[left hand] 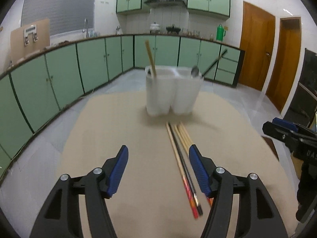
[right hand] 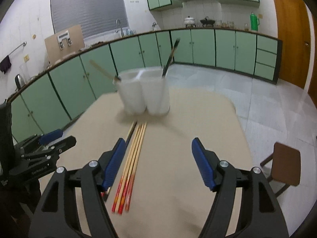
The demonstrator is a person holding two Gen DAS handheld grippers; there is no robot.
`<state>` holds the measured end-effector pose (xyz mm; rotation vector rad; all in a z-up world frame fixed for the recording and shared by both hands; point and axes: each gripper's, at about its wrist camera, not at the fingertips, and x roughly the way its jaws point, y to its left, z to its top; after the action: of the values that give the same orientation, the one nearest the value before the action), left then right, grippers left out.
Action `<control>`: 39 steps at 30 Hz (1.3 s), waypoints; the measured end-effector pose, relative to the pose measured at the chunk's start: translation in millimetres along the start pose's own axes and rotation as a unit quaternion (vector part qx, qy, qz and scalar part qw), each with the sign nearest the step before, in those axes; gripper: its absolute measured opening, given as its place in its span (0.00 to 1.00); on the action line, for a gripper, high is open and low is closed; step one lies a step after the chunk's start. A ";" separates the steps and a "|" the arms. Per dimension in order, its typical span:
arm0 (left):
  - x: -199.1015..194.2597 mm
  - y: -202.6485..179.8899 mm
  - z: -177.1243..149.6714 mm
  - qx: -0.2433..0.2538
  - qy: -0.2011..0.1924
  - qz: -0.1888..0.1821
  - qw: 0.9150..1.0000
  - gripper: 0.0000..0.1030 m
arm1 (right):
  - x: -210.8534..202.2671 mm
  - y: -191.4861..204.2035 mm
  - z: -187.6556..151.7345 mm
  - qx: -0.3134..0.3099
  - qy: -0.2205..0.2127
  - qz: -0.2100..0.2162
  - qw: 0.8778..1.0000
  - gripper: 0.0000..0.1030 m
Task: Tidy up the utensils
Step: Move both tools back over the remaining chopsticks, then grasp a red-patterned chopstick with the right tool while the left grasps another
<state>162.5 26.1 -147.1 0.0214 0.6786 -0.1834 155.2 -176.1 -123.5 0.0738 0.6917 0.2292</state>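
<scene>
A white two-compartment utensil holder stands at the far middle of the beige table. A wooden chopstick leans in its left compartment and a metal spoon with a dark handle in its right. Several chopsticks with red ends lie in a row in front of the holder. My left gripper is open above the table, its right finger over the chopsticks. My right gripper is open, the chopsticks beside its left finger.
The beige table ends close behind the holder. A brown stool stands off the right edge. Green kitchen cabinets line the back wall. Each gripper shows at the edge of the other's view.
</scene>
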 end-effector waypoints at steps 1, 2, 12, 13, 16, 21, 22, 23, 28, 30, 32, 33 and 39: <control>-0.2 -1.7 -6.2 0.002 0.007 0.003 1.000 0.62 | 1.4 3.2 -6.1 -0.001 0.006 0.000 1.000 0.65; 0.4 -1.9 -12.1 0.002 0.013 0.005 1.000 0.63 | 3.4 7.9 -13.8 -0.002 0.014 0.000 1.000 0.65; 10.8 -1.4 -63.0 0.003 0.080 0.014 0.997 0.65 | 28.4 23.4 -78.0 -0.016 0.103 -0.010 0.995 0.64; 11.6 -1.7 -65.4 0.004 0.083 0.014 0.996 0.65 | 30.5 24.8 -81.3 -0.016 0.109 -0.011 0.994 0.62; 12.9 -1.8 -70.4 0.005 0.091 0.016 0.996 0.66 | 37.2 29.0 -90.9 -0.019 0.127 -0.010 0.992 0.57; 13.9 -1.8 -72.6 0.004 0.097 0.019 0.995 0.67 | 40.6 34.4 -91.9 -0.033 0.128 -0.018 0.991 0.56; 14.5 -1.7 -73.4 0.003 0.098 0.019 0.995 0.67 | 41.4 35.8 -91.9 -0.035 0.128 -0.018 0.991 0.55; 14.8 -1.7 -74.4 0.003 0.099 0.020 0.995 0.67 | 41.8 36.0 -92.1 -0.036 0.128 -0.019 0.991 0.55; 16.5 -3.0 -76.4 0.001 0.101 0.017 0.995 0.67 | 42.1 43.9 -94.2 -0.062 0.124 -0.030 0.990 0.51; 16.3 -3.6 -77.2 0.000 0.102 0.016 0.995 0.67 | 42.8 45.6 -93.8 -0.063 0.124 -0.028 0.990 0.48; 15.9 -3.8 -77.6 -0.003 0.102 0.015 0.995 0.67 | 44.0 48.4 -93.2 -0.065 0.124 -0.025 0.990 0.46; 16.3 -4.2 -77.5 -0.003 0.102 0.014 0.995 0.67 | 44.7 50.3 -93.3 -0.067 0.124 -0.024 0.990 0.45; 15.6 -0.8 -78.1 -0.007 0.101 0.015 0.995 0.67 | 47.2 63.1 -93.8 -0.082 0.125 -0.018 0.989 0.40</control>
<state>125.7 29.0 -217.6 0.0367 0.8803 -0.1478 118.8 -104.5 -216.0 -0.1262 0.9203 0.2633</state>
